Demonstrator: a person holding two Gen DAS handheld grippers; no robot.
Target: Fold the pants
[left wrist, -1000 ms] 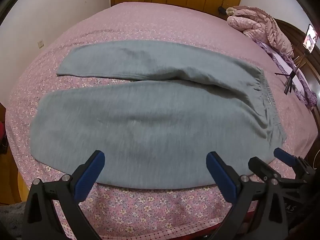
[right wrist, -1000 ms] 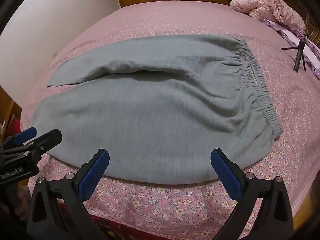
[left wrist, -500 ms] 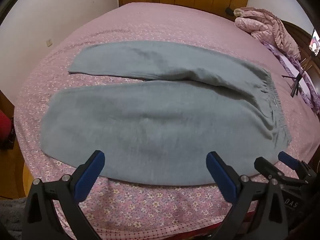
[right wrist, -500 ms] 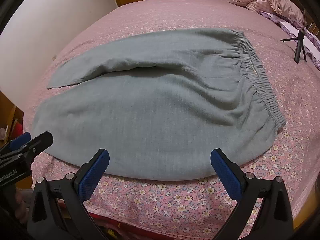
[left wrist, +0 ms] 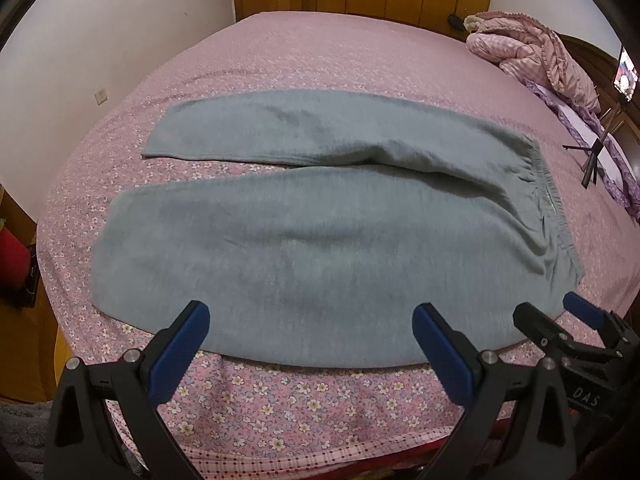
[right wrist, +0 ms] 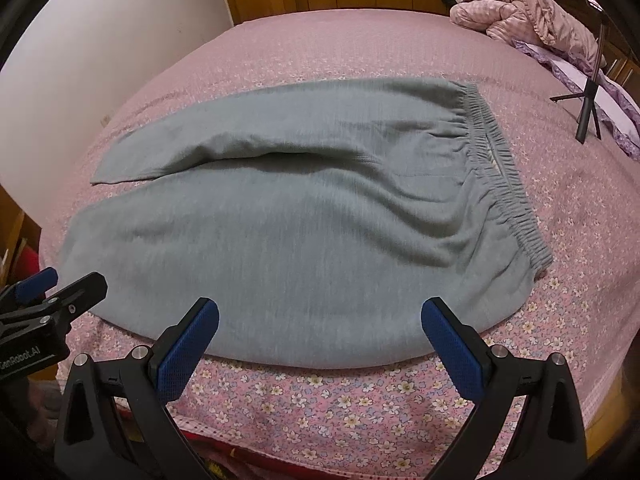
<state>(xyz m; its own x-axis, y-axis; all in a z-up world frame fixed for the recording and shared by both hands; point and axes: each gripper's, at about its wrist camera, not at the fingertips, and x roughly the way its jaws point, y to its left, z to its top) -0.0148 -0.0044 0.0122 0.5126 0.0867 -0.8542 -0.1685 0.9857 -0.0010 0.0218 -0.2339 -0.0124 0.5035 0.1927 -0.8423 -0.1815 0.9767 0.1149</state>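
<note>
Grey pants (left wrist: pixel 320 248) flat; both grippers' jaws wide, empty.

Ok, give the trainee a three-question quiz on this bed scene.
1. True or false: the left gripper is shut on the grey pants.
2. Which end of the pants lies nearer the tripod: A) the leg hems, B) the elastic waistband?
3. Fill in: the right gripper has its jaws ____.

Key: 1 false, it is open and holds nothing; 2 B; 3 open.
</note>
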